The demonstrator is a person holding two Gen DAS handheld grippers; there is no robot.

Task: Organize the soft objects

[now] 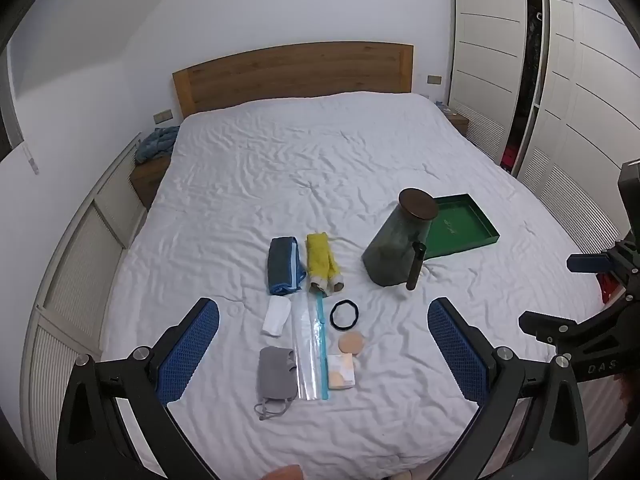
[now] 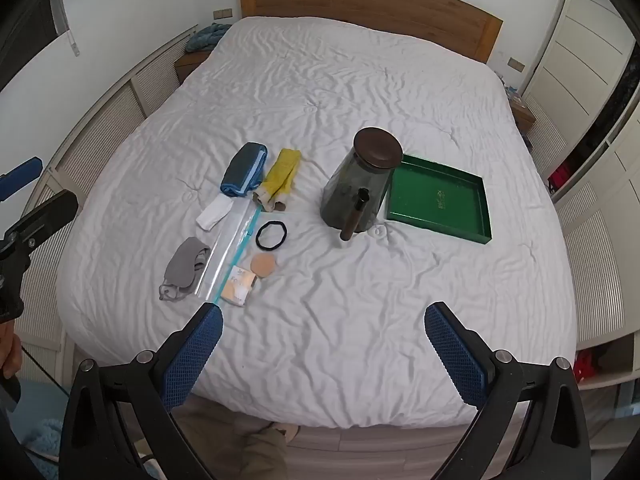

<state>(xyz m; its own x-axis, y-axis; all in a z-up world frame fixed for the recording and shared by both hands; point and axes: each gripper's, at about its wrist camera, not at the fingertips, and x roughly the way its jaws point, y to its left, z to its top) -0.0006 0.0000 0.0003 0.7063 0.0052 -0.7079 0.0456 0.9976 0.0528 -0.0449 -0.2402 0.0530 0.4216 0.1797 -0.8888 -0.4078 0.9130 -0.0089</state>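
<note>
Both grippers, left gripper (image 1: 323, 344) and right gripper (image 2: 323, 350), hang released, empty above bed (image 2: 360, 320)

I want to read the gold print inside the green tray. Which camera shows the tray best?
The right wrist view: the green tray lies open to the camera, its whole floor and gold mark visible, only its near-left corner behind the dark jar. In the left wrist view the tray sits farther off, flatter, with the jar covering its left part.
</note>
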